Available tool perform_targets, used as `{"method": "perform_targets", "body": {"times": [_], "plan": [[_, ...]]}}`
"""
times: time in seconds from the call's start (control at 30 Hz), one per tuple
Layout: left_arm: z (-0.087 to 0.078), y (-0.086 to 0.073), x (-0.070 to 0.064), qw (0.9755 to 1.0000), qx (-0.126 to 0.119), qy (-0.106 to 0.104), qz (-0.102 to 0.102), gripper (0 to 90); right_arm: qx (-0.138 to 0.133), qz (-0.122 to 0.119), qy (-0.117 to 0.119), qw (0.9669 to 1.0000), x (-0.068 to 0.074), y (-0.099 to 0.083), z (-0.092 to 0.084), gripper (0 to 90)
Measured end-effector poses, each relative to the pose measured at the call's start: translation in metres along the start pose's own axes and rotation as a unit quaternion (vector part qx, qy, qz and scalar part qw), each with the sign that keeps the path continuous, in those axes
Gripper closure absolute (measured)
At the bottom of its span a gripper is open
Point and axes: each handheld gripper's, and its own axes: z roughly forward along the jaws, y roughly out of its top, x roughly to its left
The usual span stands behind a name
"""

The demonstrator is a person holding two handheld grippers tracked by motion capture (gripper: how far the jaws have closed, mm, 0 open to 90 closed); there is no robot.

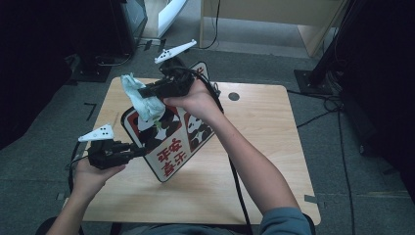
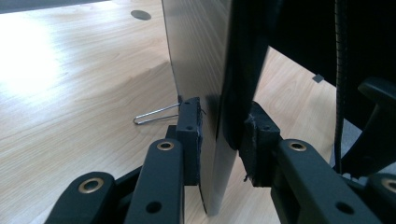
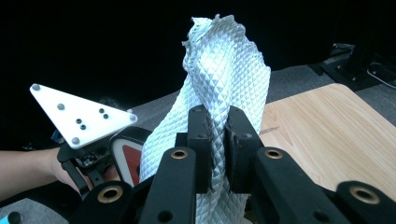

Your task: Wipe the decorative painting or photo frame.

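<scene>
High view: stiff, slick sign board (image 1: 171, 147) tilted at table (image 1: 274, 147) centre, clamped at its 8 o'clock edge by left gripper (image 1: 139, 151); soft, light cloth (image 1: 142, 100) at 11 o'clock, pinched in right gripper (image 1: 144, 91).

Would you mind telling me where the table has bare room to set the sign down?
The table is bare right of the sign, out to its right edge, and along the near edge. The left side is crowded by the sign and left gripper.

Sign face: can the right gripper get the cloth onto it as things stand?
Probably yes. The right gripper grips the cloth, which already hangs against the sign. The left gripper holds the sign's edge, away from the face.
</scene>
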Motion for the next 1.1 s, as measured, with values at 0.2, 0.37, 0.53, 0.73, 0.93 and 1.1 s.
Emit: {"method": "perform_targets", "body": {"times": [0.2,0.37,0.53,0.73,0.93,1.1], "plan": [[0.006,0.002,0.001,0.9999,-0.006,-0.006,-0.013,71.1,-0.001,0.002,0.0,1.0,-0.001,0.0,0.0,82.8],[0.01,0.003,-0.001,0.9999,-0.007,0.004,-0.009,71.9,-0.003,0.001,0.001,1.0,0.0,-0.001,0.0,82.8],[0.009,0.005,-0.002,0.9999,0.004,0.011,-0.011,73.3,-0.005,0.004,0.003,1.0,-0.002,-0.002,0.0,82.8],[0.009,0.006,-0.003,0.9998,0.007,0.015,-0.011,74.3,-0.001,0.001,0.0,1.0,-0.002,0.0,0.0,82.7],[0.007,0.005,0.0,0.9998,0.006,0.017,-0.01,75.7,0.003,0.002,-0.004,1.0,-0.008,0.001,-0.003,82.7],[0.007,0.006,0.0,0.9998,0.006,0.017,-0.009,76.1,0.004,0.01,-0.011,0.9999,-0.013,0.001,-0.008,82.7]]}}
